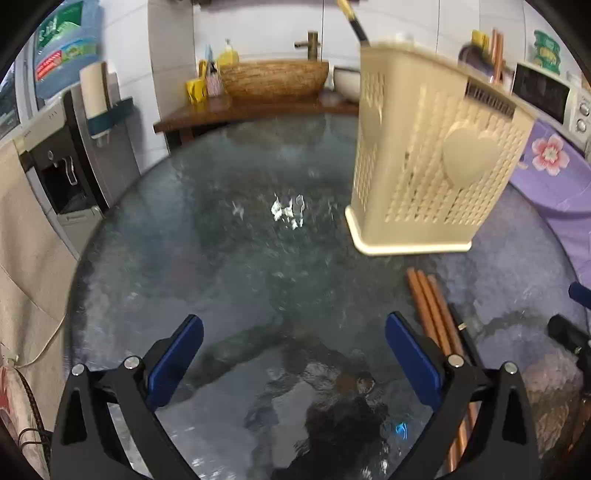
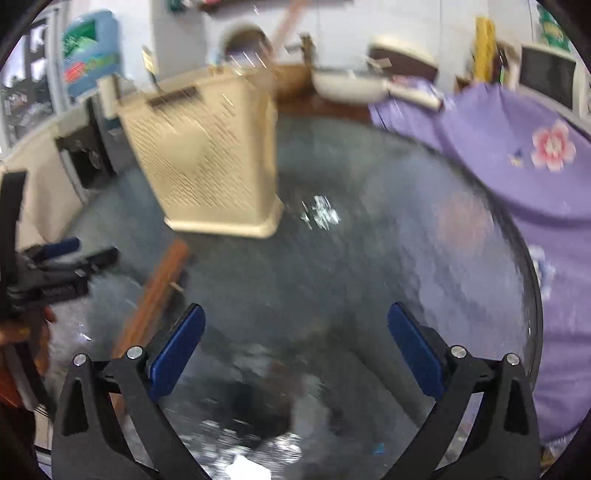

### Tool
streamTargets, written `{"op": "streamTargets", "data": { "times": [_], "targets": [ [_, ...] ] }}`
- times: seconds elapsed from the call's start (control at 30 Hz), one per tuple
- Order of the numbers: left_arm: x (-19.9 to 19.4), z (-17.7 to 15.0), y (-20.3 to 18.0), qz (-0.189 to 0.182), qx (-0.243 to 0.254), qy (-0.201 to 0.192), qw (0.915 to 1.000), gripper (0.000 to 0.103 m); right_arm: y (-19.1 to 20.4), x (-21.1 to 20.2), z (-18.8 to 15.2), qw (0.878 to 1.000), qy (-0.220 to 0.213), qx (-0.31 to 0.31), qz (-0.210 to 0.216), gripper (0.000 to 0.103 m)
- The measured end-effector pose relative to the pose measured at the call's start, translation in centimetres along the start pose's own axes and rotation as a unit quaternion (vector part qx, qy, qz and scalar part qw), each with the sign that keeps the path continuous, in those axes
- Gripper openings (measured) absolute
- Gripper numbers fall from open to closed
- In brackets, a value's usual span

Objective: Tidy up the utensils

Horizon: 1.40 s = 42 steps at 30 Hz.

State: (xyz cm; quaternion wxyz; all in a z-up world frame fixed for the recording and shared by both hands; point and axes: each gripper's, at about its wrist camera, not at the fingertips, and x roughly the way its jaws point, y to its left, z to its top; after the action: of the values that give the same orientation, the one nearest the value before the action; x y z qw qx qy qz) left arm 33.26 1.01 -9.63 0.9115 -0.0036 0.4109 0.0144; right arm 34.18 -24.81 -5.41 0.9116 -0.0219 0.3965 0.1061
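Note:
A cream perforated utensil holder [image 1: 428, 147] stands on the round glass table [image 1: 240, 258], with a black-and-yellow handle [image 1: 356, 26] sticking out of its top. Brown chopsticks [image 1: 432, 310] lie on the glass just in front of the holder, beside a thin black utensil [image 1: 463, 332]. My left gripper [image 1: 293, 345] is open above bare glass, its right finger right next to the chopsticks. In the blurred right wrist view the holder [image 2: 207, 162] stands at upper left and the chopsticks [image 2: 155, 295] lie left of my right gripper [image 2: 295, 339], which is open with nothing between its fingers.
A purple flowered cloth [image 2: 517, 166] covers something at the table's right edge. Behind the table is a wooden counter with a basin [image 1: 273, 79] and a white bowl [image 1: 347, 83]. A microwave [image 1: 550, 96] stands at the right, a water dispenser [image 1: 62, 162] at the left.

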Motion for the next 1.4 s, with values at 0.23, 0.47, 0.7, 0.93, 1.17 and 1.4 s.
{"op": "streamTargets", "data": {
  "times": [0.23, 0.47, 0.7, 0.93, 1.17, 1.4],
  "targets": [
    [2.2, 0.1, -0.3, -0.006, 0.01, 0.044, 0.9989, 0.098, -1.2, 3.7, -0.1, 0.999, 0.05, 0.016, -0.013, 0.098],
    [2.2, 0.2, -0.4, -0.005, 0.011, 0.045, 0.9989, 0.099, -0.5, 5.1, 0.8, 0.998, 0.062, 0.002, -0.024, 0.098],
    [2.3, 0.3, -0.5, -0.004, 0.012, 0.044, 0.999, 0.099, -0.7, 5.1, 0.7, 0.998, 0.06, 0.006, -0.029, 0.098],
    [2.3, 0.1, -0.7, -0.003, 0.012, 0.043, 0.999, 0.099, -0.6, 5.5, 0.8, 0.998, 0.06, 0.006, -0.03, 0.099],
    [2.4, 0.2, -0.7, -0.003, 0.012, 0.043, 0.999, 0.099, -0.5, 5.5, 0.8, 0.998, 0.06, 0.005, -0.031, 0.099],
    [2.4, 0.2, -0.7, -0.003, 0.012, 0.043, 0.999, 0.099, -0.5, 5.5, 0.8, 0.998, 0.06, 0.005, -0.03, 0.099]
  ]
}}
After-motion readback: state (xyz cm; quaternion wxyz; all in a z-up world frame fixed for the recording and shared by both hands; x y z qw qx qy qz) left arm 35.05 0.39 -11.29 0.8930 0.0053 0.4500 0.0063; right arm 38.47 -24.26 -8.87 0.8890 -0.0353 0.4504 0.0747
